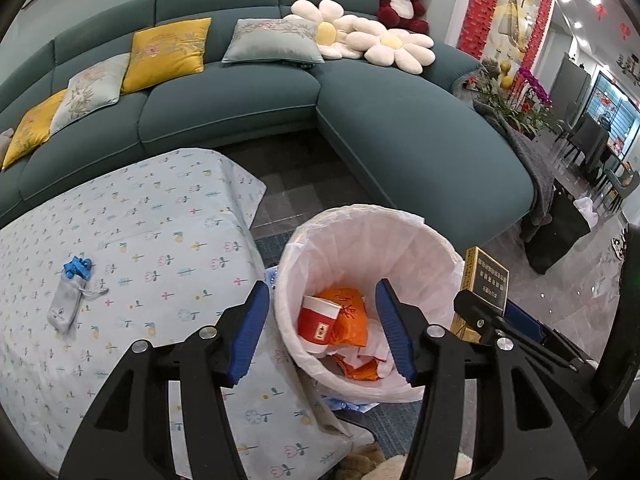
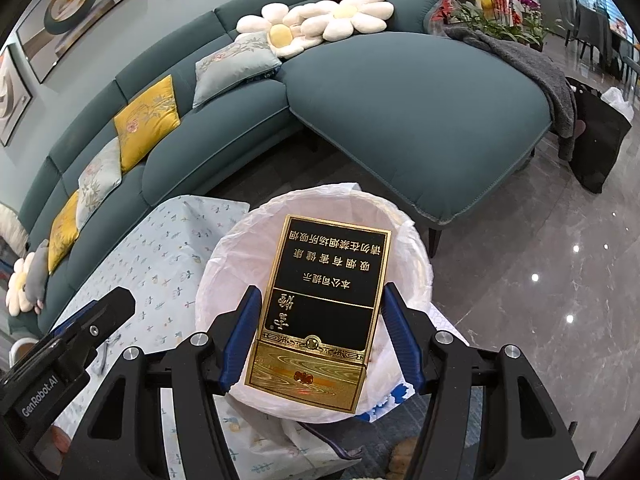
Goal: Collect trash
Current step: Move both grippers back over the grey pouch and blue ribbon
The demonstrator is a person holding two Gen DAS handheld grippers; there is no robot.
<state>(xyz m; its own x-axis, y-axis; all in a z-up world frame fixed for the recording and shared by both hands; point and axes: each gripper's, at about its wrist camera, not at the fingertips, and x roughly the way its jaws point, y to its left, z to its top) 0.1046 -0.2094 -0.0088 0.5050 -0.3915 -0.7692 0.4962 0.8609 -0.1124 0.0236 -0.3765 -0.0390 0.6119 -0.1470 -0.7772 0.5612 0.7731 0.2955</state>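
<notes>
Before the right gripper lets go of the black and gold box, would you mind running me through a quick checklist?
1. Box held: the right gripper has the black and gold box between its pads. Ok.
2. Box over the bin: in the right wrist view it hangs above the white-lined bin. Ok.
3. Room in the bin: a red paper cup and an orange wrapper lie at the bottom, with space above. Ok.
4. Left gripper clear: open, empty, over the bin beside the box. Whether it is out of the drop path: cannot tell.
5. Trash left on the table: a grey pouch with a blue glove. Not ok.
</notes>
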